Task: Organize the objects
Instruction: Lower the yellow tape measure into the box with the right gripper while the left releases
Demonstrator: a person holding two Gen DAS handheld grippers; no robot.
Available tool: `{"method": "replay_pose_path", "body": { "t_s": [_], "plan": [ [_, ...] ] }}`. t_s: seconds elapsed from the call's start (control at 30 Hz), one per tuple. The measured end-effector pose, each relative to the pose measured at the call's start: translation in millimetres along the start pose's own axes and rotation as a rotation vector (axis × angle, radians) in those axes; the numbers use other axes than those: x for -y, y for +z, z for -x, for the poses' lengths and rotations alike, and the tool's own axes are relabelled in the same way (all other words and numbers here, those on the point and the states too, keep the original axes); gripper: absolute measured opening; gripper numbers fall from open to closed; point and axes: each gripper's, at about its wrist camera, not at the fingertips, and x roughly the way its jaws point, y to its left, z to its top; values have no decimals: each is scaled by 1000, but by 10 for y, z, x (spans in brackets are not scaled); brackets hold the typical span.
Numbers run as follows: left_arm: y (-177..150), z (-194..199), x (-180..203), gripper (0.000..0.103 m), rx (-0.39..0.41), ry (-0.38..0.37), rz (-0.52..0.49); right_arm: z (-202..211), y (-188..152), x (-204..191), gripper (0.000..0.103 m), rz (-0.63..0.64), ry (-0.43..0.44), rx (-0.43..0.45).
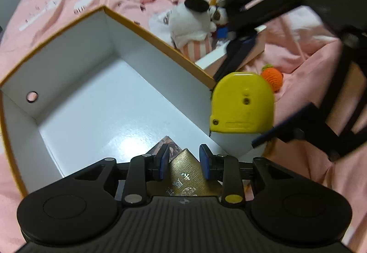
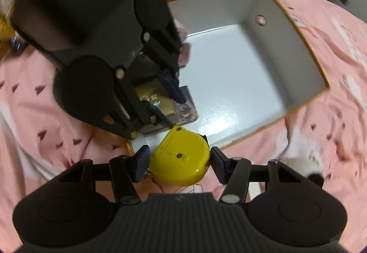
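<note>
My left gripper point(image 1: 184, 160) is shut on a flat gold box point(image 1: 185, 175) with silver characters, low in the near corner of a white box with an orange rim point(image 1: 160, 39). Under the gold box lies a patterned card pack point(image 1: 164, 143). My right gripper point(image 2: 180, 161) is shut on a yellow tape measure point(image 2: 181, 161), held just over the white box's point(image 2: 286, 35) corner rim. In the left wrist view the tape measure point(image 1: 243, 104) hangs right of the box. The right wrist view shows the left gripper point(image 2: 175, 112) gripping the gold box point(image 2: 151, 97) close ahead.
A pink bedsheet point(image 1: 68, 0) lies under everything. Beyond the white box sit a white and black plush toy point(image 1: 190, 23), a small pink-and-white box point(image 1: 218, 58) and an orange knitted ball point(image 1: 273, 78). The white box has a round hole point(image 1: 32, 96) in one wall.
</note>
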Motion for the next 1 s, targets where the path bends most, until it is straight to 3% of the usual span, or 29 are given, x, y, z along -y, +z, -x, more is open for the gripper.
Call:
{"method": "replay_pose_path", "body": {
  "t_s": [0.13, 0.23, 0.4, 0.63, 0.8, 1.0],
  "plan": [
    [-86, 62, -45, 39, 58, -13, 44, -100, 163, -37, 59, 43, -24, -64],
    [-110, 58, -69, 42, 86, -20, 59, -207, 244, -127, 58, 71, 7, -119],
    [-72, -85, -161, 43, 53, -58, 94, -376, 265, -119, 58, 80, 24, -196],
    [-210, -72, -242, 47, 84, -78, 180, -418, 126, 91, 59, -18, 116, -135],
    [-279, -33, -314, 46, 98, -80, 244, -411, 57, 135, 59, -45, 124, -109],
    [-259, -31, -309, 42, 87, -59, 250, -349, 2, 165, 60, -72, 120, -82]
  ]
}}
